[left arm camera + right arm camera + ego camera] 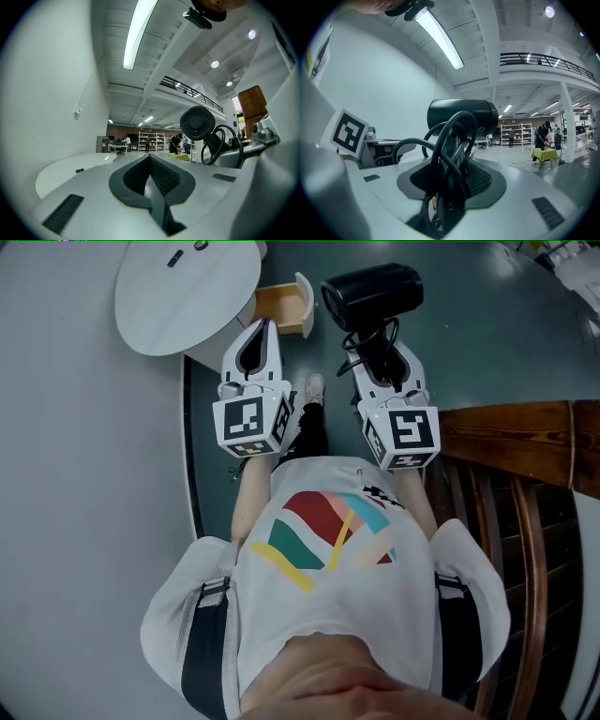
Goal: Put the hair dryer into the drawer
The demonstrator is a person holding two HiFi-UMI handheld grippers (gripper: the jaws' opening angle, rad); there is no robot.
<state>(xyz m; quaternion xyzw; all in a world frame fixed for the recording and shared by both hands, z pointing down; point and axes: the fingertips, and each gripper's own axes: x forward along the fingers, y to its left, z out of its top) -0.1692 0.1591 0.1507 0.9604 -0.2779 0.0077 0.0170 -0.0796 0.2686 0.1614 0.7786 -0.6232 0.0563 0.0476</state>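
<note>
a: where is the black hair dryer (370, 294) right now?

b: in the air, carried by the right gripper (373, 341). its fingers (483, 180) are clamped on the handle, with the looped black cord (440, 140) bunched in between them. in the head view the barrel sticks out beyond the tips, above the dark floor, just to the right of the small open wooden drawer (284, 307).

a: and the left gripper (261, 329)?

b: its fingers (165, 177) are together with nothing between them. it hangs beside the right one, pointing toward the drawer, which shows just beside the edge of the round white bench (187, 306).

a: how do you think the dryer will handle?

b: it has a hard, stiff plastic shell and is probably light enough for one gripper. it looks top-heavy, though: the barrel is well away from the grip, so it could swing or twist. the shell looks smooth, so it's likely slippery. the cord is the soft part, and loose loops may snag on the drawer's rim.

a: so is the handle the right place?

b: i'd say so. it's the narrowest part, and pinching the cord with it holds the loops tidy. the drawer looks small, so i judge the barrel should go in first.
</note>
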